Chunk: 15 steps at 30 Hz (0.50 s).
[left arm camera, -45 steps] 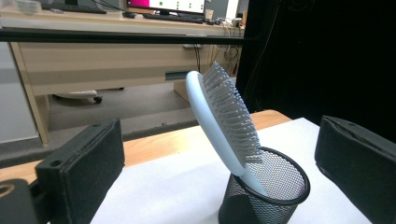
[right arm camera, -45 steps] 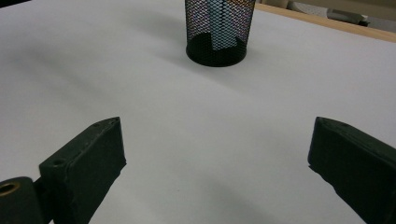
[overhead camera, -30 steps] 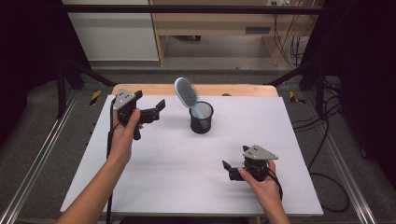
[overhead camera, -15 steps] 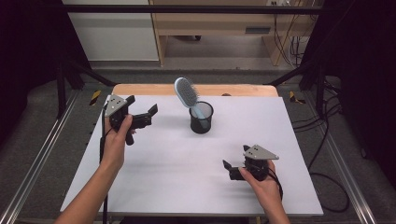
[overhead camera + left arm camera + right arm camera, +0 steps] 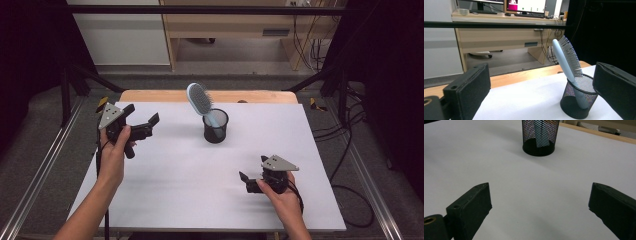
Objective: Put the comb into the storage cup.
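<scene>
White sheet covers the bench; bare wood strip shows along its far edge.

Landmark: black mesh cup, standing upright at the far middle of the sheet.

Left of the cup, well apart: left gripper, held in a hand above the sheet, jaws pointing toward the cup. Jaws wide apart, nothing between them. In the left gripper view the cup sits between the two jaws, farther off, nearer the right-hand one.

In the cup: pale blue hairbrush, handle down inside the mesh, head sticking up above the rim and leaning toward the left and far side. Bristles face away from the left gripper, per its view. Nothing grips it.

Right of the cup and nearer the person, well apart: right gripper, low over the sheet, hand behind it, grey plate on top. Jaws wide, empty; plain sheet between them in the right gripper view, cup ahead at the top with the brush handle visible through the mesh.
</scene>
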Available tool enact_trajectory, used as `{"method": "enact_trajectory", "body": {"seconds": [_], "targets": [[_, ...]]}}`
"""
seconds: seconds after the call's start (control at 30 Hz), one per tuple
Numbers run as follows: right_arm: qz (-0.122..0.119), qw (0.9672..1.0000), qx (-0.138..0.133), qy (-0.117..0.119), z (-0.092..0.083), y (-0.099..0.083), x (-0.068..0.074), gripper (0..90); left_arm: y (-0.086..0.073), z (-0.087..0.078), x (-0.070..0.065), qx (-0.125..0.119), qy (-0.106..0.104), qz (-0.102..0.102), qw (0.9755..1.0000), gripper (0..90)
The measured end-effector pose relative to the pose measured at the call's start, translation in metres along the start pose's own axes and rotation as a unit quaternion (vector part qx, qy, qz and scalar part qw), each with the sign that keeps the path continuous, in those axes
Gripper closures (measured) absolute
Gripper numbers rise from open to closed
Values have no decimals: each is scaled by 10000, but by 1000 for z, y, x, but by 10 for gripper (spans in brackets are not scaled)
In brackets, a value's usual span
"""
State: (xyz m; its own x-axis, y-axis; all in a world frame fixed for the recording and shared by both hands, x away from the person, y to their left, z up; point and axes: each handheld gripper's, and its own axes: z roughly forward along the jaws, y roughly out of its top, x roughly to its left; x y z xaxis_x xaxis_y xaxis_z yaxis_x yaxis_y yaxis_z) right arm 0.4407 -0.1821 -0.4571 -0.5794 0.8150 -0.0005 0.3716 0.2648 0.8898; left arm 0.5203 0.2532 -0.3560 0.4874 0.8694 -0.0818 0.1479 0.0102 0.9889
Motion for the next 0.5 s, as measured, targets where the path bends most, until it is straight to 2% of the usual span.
{"method": "enact_trajectory", "body": {"seconds": [0.23,0.5], "targets": [[2,10000,1,-13,-1,0,-1,45,7,-10,5,-98,33,-11,9999,16],[48,10000,16,-19,-1,0,-2,45,14,-20,11,-157,73,76,9998,15]]}}
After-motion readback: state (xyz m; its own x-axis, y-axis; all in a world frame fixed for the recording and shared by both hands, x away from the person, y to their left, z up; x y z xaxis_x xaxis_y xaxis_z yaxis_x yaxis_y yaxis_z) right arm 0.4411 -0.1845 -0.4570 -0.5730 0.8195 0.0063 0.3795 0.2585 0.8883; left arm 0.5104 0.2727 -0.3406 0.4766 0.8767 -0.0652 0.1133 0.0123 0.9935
